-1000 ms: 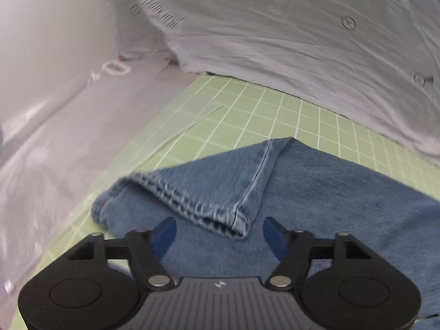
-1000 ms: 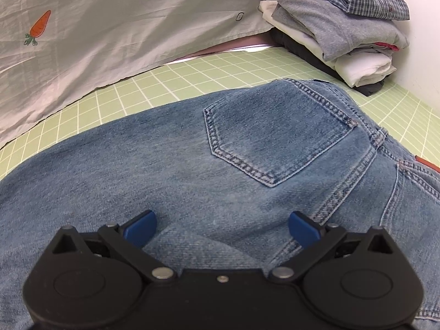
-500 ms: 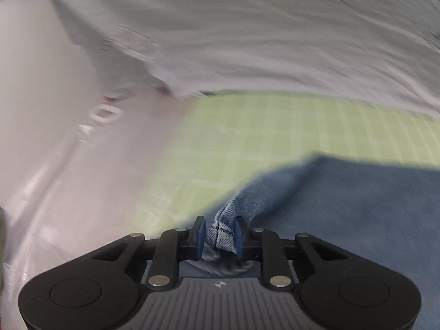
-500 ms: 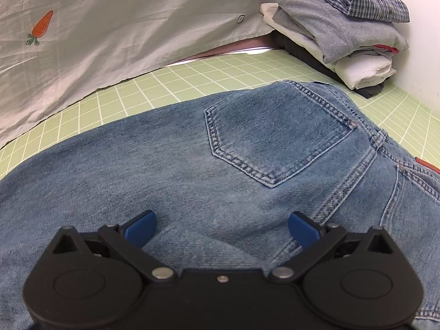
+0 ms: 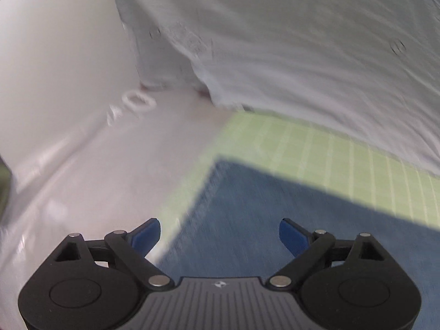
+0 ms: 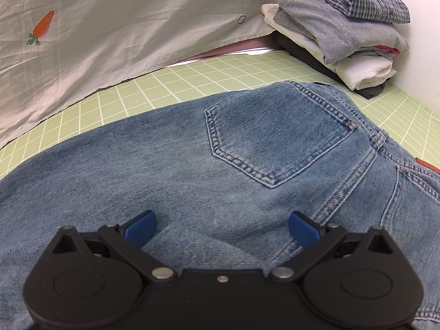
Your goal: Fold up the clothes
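Blue jeans [image 6: 220, 165] lie flat on a green grid mat [image 6: 192, 79], back pocket [image 6: 275, 137] up. In the blurred left wrist view the leg end of the jeans [image 5: 261, 214] lies flat with its corner toward the mat's left edge. My left gripper [image 5: 220, 236] hovers over that leg end; its jaws are opening wide and nothing is pinched between them. My right gripper [image 6: 221, 229] stands open low over the seat of the jeans, with denim lying under and between its blue fingers [image 6: 140, 228], not pinched.
A white sheet [image 6: 123, 27] with a carrot print drapes along the back of the mat. A stack of folded clothes [image 6: 338, 33] sits at the back right by a white wall. Clear plastic film [image 5: 82, 178] covers the surface left of the mat.
The left gripper pinched the folded-over hem of the jeans leg, drew it out toward the left, then let go and opened wide; the leg end now lies flat. The right gripper has not moved.
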`<act>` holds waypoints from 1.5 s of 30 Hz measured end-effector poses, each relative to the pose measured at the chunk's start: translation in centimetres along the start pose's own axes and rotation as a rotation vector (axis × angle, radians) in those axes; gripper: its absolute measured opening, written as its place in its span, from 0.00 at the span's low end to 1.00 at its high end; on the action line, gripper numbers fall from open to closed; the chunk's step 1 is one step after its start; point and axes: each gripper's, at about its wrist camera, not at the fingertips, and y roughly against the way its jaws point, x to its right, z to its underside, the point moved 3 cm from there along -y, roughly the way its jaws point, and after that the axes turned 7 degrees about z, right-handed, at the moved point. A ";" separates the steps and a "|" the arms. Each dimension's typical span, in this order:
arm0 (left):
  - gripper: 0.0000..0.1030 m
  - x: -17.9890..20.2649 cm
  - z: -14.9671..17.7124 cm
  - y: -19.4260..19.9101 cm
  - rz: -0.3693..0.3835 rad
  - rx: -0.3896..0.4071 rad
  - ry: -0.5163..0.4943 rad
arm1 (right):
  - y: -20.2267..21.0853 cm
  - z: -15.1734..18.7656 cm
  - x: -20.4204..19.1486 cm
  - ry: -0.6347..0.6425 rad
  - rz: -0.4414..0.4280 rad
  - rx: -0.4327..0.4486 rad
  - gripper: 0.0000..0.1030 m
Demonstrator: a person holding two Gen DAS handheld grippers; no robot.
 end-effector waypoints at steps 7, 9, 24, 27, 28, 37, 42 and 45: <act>0.90 2.6 9.0 6.0 0.111 -0.112 0.003 | 0.6 0.0 0.9 0.016 -0.105 -0.024 1.00; 0.91 3.0 10.6 8.2 0.143 -0.111 -0.006 | 1.9 0.1 2.0 -0.027 -0.204 -0.023 1.00; 0.94 4.4 20.1 17.6 0.140 -0.087 0.055 | 11.0 4.0 14.5 -0.036 -0.140 0.110 1.00; 0.94 5.5 22.1 18.4 0.134 -0.110 0.075 | 10.4 4.9 17.9 -0.074 -0.128 0.075 1.00; 0.94 5.9 22.7 18.6 0.135 -0.118 0.085 | 10.1 5.2 18.7 -0.093 -0.131 0.054 1.00; 0.94 7.1 26.2 20.6 0.172 -0.159 0.180 | 7.0 7.4 20.4 -0.181 -0.288 -0.130 1.00; 0.94 5.5 27.1 20.8 0.215 -0.166 0.317 | 6.8 6.9 19.3 -0.173 -0.287 -0.189 1.00; 0.94 4.1 27.1 20.4 0.226 -0.181 0.406 | 6.8 6.8 19.4 -0.252 -0.332 -0.231 0.98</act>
